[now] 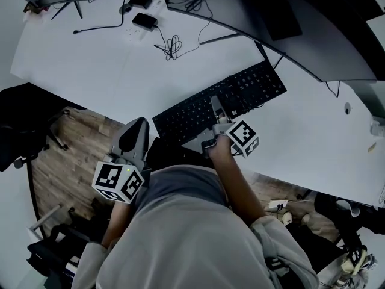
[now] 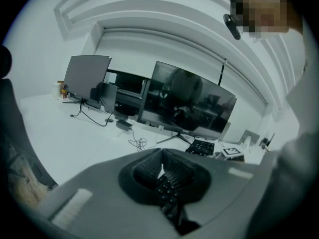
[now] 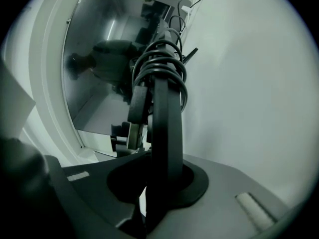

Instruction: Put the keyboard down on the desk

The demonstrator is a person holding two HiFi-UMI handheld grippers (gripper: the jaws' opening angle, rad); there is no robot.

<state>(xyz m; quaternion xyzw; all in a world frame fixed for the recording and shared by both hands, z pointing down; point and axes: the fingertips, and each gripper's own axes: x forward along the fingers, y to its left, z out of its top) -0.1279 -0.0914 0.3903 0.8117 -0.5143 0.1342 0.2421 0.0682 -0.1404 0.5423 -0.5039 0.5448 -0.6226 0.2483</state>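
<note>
A black keyboard [image 1: 222, 101] lies slantwise over the front part of the white desk [image 1: 90, 59], its near left corner past the desk edge. My right gripper [image 1: 215, 108] is shut on its front edge near the middle. In the right gripper view the keyboard [image 3: 164, 133] stands edge-on between the jaws of the right gripper [image 3: 149, 108], with its coiled cable [image 3: 159, 59] above. My left gripper [image 1: 137, 131] sits at the keyboard's left end. Keys of the keyboard [image 2: 167, 190] show between the nearly closed pads of the left gripper [image 2: 160, 158]. Whether the keyboard rests on the desk is unclear.
A curved monitor [image 1: 283, 17] stands behind the keyboard, a second screen [image 2: 87, 78] farther left. Loose cables [image 1: 171, 44] and black adapters [image 1: 144, 20] lie at the back of the desk. An office chair [image 1: 24, 125] stands left on the wood floor [image 1: 72, 161].
</note>
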